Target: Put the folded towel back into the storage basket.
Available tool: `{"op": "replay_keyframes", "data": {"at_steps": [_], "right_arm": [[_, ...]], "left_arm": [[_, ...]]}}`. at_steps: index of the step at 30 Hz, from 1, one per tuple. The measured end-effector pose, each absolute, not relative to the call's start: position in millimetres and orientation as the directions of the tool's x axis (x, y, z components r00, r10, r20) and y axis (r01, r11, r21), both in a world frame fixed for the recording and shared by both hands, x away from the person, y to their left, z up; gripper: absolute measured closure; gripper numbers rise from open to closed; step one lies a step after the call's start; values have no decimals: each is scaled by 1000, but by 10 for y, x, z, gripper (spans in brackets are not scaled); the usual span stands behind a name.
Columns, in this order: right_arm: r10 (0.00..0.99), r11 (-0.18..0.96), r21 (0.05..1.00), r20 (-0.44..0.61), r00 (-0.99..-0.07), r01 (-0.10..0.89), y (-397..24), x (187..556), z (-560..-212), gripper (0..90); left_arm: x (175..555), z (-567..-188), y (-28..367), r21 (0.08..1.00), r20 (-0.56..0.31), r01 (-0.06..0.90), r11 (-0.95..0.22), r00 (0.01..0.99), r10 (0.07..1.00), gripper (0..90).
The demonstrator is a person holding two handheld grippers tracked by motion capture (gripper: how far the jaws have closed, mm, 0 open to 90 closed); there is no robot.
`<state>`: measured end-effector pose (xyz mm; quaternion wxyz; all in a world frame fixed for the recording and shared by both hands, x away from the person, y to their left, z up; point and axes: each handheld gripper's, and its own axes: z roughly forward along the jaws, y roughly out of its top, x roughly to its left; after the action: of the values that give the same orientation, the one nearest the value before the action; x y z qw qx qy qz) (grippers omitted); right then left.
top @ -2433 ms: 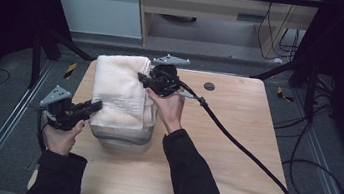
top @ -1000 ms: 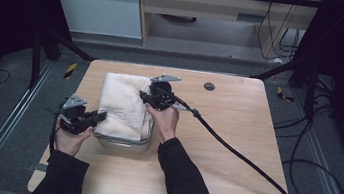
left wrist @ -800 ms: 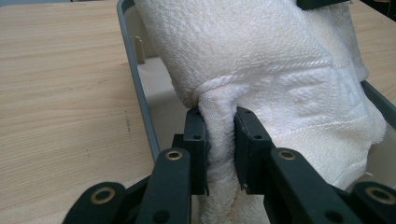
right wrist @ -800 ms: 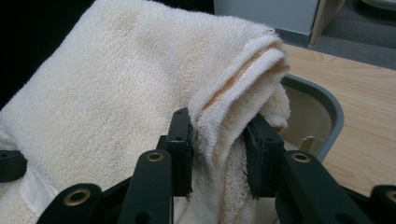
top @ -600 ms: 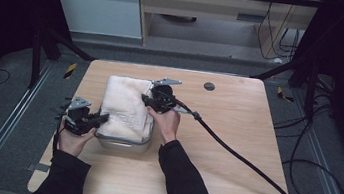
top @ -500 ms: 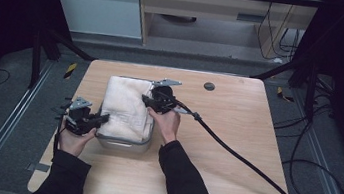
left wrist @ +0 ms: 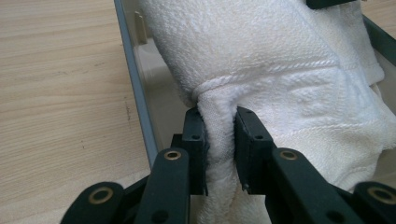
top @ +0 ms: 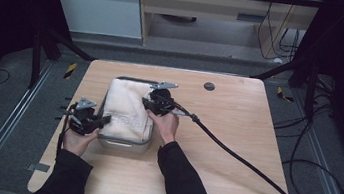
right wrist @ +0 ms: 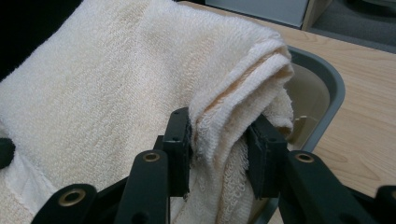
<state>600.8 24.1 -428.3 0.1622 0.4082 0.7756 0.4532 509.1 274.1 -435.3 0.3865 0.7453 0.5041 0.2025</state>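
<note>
Tools (top: 103,122) (top: 147,105) flanking bin (top: 123,144), both pinching towel (top: 128,106)

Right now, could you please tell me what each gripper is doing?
Left gripper: closed on a fold of the towel.
Right gripper: closed on the towel's folded edge.

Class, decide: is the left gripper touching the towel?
Touching. The left gripper view shows the left gripper with both jaws pressed against a pinched fold of the white towel.
</note>
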Motion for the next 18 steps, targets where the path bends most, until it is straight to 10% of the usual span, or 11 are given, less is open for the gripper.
{"op": "replay_keyframes", "data": {"at_steps": [18], "right_arm": [[762,305,852,50,-645,426,174,5965,-4164,500]], "left_arm": [[4967,-4161,2731,850,-100,509,-136,411,906,595]]}}
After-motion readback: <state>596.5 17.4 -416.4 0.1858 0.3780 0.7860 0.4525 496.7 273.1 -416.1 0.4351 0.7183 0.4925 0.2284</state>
